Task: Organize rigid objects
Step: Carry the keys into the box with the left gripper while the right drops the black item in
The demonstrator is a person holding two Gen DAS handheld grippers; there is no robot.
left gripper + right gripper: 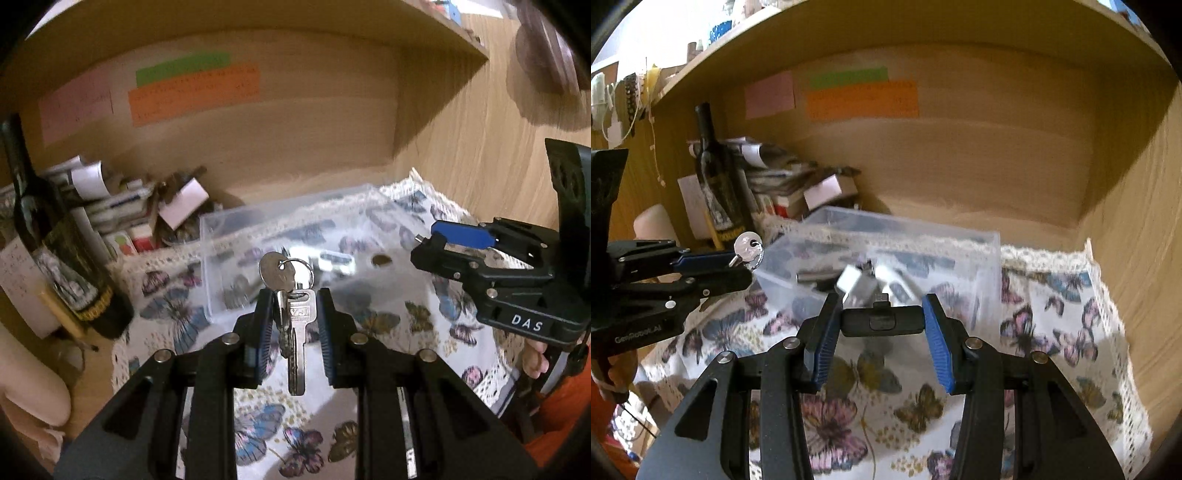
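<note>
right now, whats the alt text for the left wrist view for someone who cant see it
The left gripper holds a bunch of keys over a butterfly-print cloth, in front of a clear plastic box. At right, the right gripper carries a small black device. A dark bottle stands at left.

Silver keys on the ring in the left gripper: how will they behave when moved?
The silver keys on a ring would probably swing: they dangle loosely between the left gripper pads. Smooth metal likely slips easily. Each key looks rigid, but the bunch shifts as one loose cluster.
</note>
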